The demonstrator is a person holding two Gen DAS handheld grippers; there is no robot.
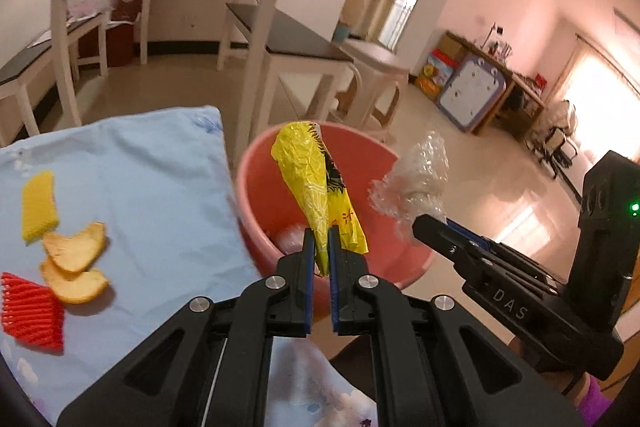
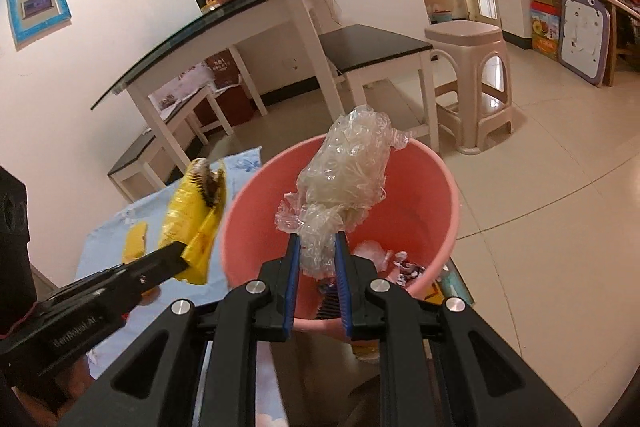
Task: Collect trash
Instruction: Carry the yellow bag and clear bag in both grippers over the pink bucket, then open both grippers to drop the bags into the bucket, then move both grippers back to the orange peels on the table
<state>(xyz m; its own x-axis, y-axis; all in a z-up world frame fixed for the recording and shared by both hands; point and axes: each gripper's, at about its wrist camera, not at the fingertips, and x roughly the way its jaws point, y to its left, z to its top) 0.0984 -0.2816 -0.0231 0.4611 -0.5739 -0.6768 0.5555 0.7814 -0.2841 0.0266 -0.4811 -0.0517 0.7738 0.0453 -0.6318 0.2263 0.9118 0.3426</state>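
Over bucket (image 2: pixel 440 187): peels (image 1: pixel 74 263) left cam only.

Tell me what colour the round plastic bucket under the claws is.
The round plastic bucket is salmon pink, inside and out; the right wrist view shows it best.

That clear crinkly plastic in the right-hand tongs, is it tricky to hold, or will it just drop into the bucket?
The clear plastic looks thin and crumpled, so probably very light and floppy. It bulges above the right gripper, so it likely squashes rather than slips. Let go over the pink bucket, it may drift or cling instead of dropping straight.
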